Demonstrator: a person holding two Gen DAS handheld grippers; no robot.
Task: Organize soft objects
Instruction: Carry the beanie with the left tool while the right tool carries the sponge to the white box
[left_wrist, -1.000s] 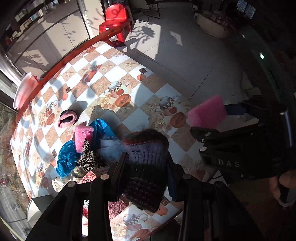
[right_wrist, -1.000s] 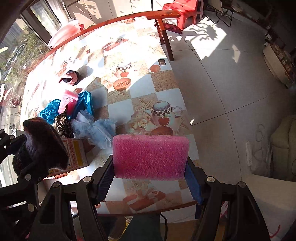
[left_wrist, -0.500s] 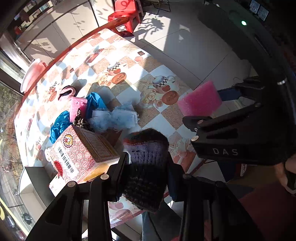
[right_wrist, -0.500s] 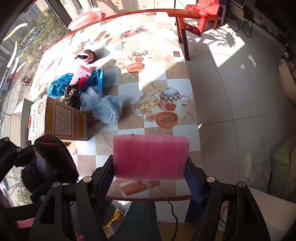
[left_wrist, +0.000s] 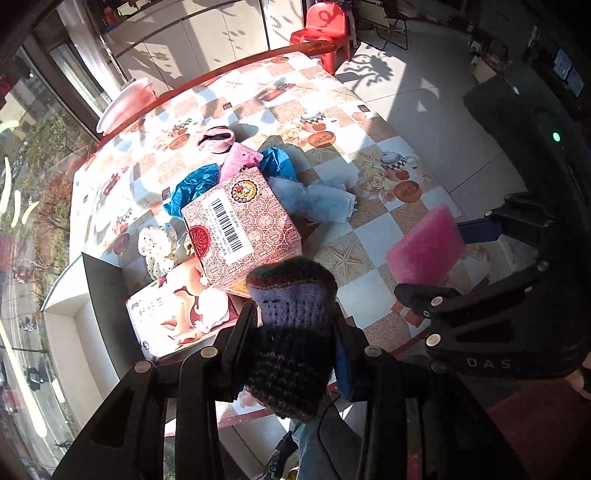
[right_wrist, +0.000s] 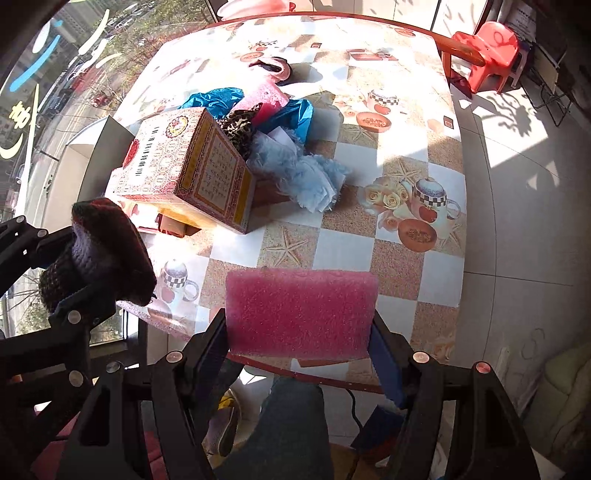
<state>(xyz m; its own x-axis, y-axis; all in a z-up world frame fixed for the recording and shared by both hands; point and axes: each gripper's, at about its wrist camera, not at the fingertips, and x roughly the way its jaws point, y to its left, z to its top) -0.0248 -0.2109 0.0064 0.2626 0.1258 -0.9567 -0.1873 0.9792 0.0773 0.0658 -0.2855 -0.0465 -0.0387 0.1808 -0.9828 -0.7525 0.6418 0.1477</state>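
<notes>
My left gripper is shut on a dark knitted hat, held above the table's near edge; the same knitted hat shows at the left of the right wrist view. My right gripper is shut on a pink foam sponge, also above the near edge; that pink sponge appears at the right in the left wrist view. On the table lies a heap of soft things: blue cloth, pale blue fluff, a second pink sponge, leopard fabric and a pink slipper.
A patterned red cardboard box stands tilted by the heap, with a flat printed box below it. The checkered table has a red rim. A red plastic chair stands beyond it. A person's legs are under the near edge.
Both grippers have moved back toward the near table edge and rolled, each still holding its object. The patterned box, earlier mostly hidden, is now fully in view.
</notes>
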